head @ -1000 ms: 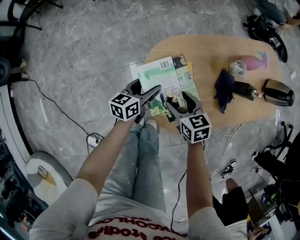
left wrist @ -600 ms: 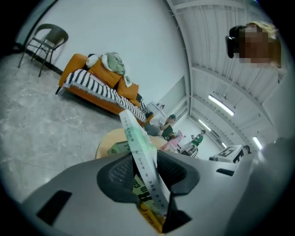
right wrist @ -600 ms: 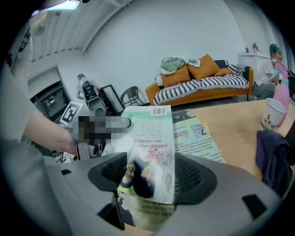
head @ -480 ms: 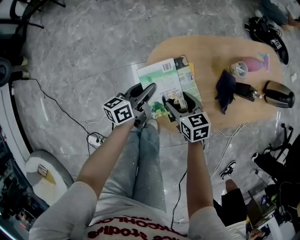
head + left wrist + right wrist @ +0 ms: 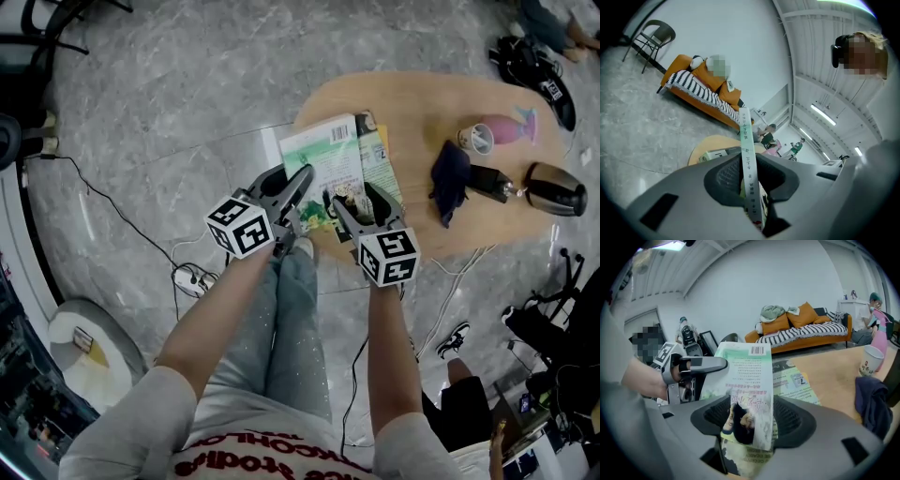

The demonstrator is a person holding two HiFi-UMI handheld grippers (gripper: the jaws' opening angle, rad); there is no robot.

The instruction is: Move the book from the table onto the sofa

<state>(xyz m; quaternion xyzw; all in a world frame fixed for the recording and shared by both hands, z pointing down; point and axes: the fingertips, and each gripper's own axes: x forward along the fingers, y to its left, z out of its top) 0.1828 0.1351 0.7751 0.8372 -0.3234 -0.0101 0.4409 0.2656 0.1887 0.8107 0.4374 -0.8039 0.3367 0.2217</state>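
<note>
The book, green and white, is held off the near left edge of the wooden table. My left gripper is at its left edge. In the left gripper view the book's thin edge runs between the jaws of the left gripper, which are closing and pinch it. My right gripper grips the near corner. In the right gripper view the book's cover sits pinched in the right gripper, with the left gripper beside it. The orange sofa stands far off.
A second booklet lies on the table under the book. Further right are a dark cloth, a pink bottle with a cup and a dark flask. Cables trail on the grey floor. A chair stands beyond the sofa.
My left gripper's jaws have closed from wide open onto the book's left edge, and that hand has risen a little with it. The right gripper has kept its grip and place.
</note>
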